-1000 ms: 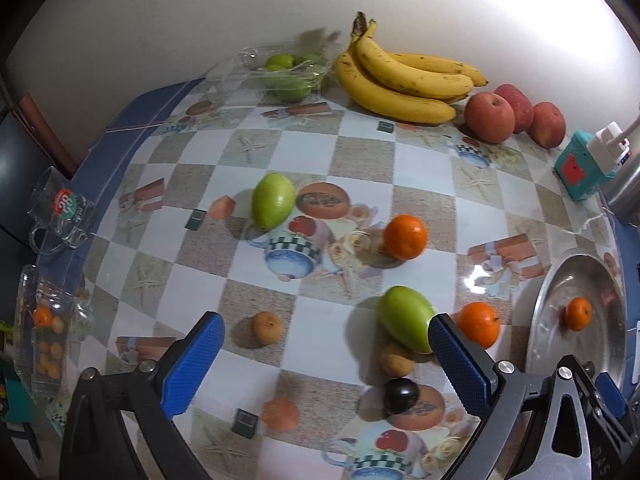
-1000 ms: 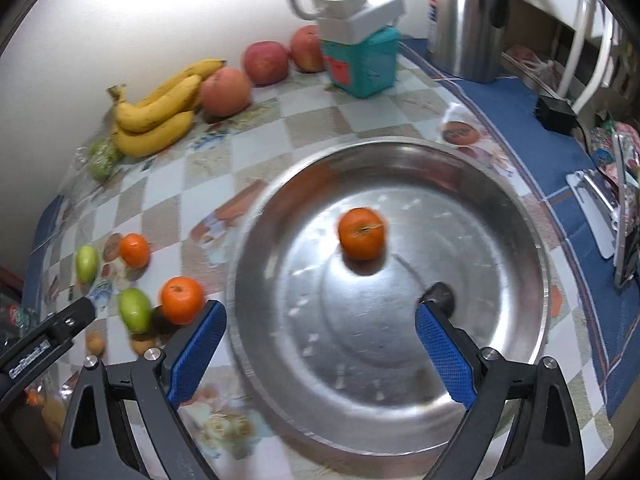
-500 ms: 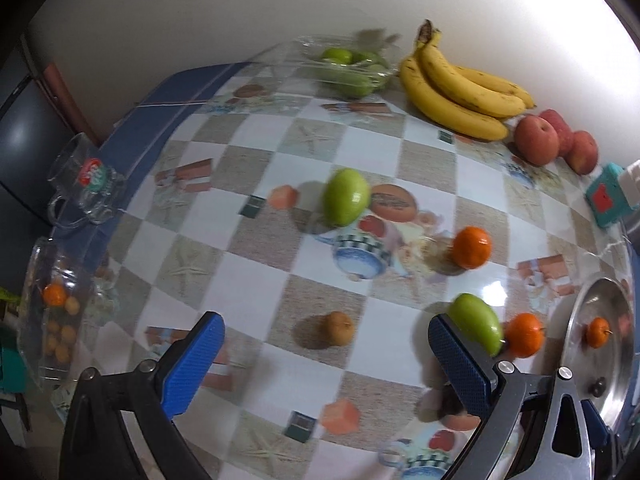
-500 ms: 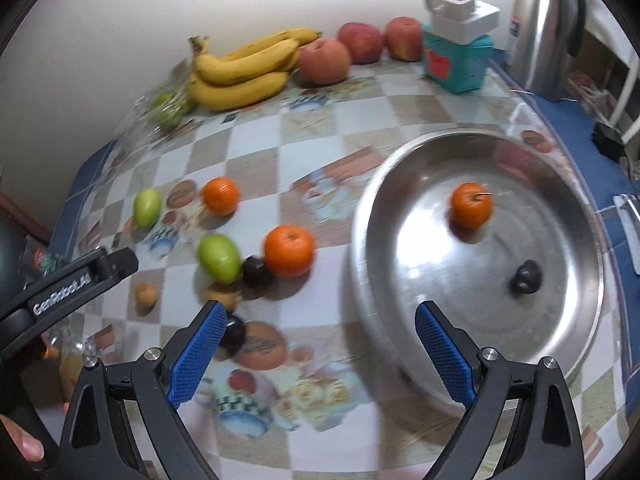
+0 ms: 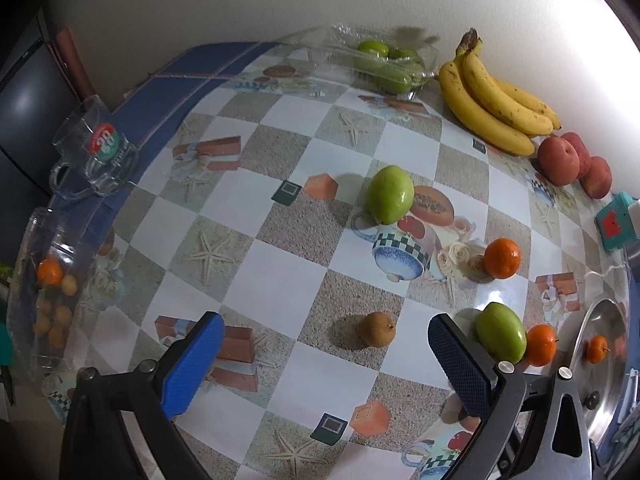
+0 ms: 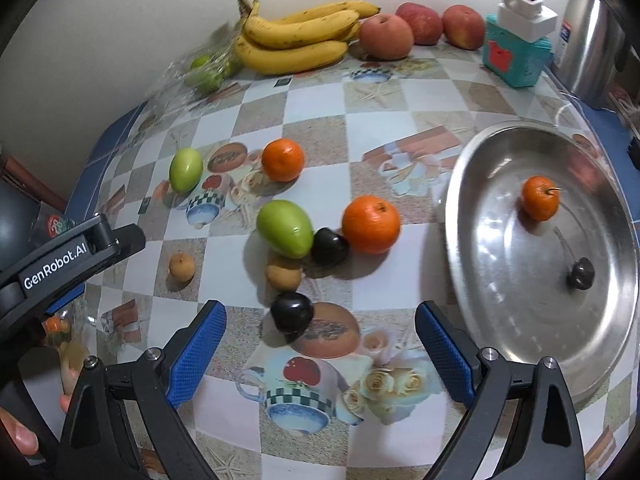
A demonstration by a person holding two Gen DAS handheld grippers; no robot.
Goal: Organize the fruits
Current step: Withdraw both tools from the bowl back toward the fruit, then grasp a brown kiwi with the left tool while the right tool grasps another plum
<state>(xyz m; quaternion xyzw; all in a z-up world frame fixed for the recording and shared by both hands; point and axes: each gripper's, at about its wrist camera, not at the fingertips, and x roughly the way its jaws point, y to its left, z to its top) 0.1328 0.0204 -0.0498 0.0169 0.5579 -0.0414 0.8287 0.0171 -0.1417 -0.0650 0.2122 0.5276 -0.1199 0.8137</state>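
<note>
Hovering both tools over the table (image 6: pixel 280 120), jaws apart, empty: left tool (image 5: pixel 324 360), right tool (image 6: pixel 320 344). We see the steel tray (image 6: pixel 472 280) holding a small orange (image 6: pixel 539 198) and dark fruit (image 6: pixel 581 275); big orange (image 6: pixel 370 224), green fruit (image 6: pixel 285 229), black plum (image 6: pixel 292 312) loose beside it.

Left gripper (image 5: pixel 326 356): jaws spread wide, blue pads (image 5: pixel 194 360) well apart, nothing between.
Right gripper (image 6: pixel 320 354): jaws likewise wide, empty.
Left gripper body in right wrist view, off right gripper's left side; fingertips of hand (image 6: pixel 18 436) beneath it.
</note>
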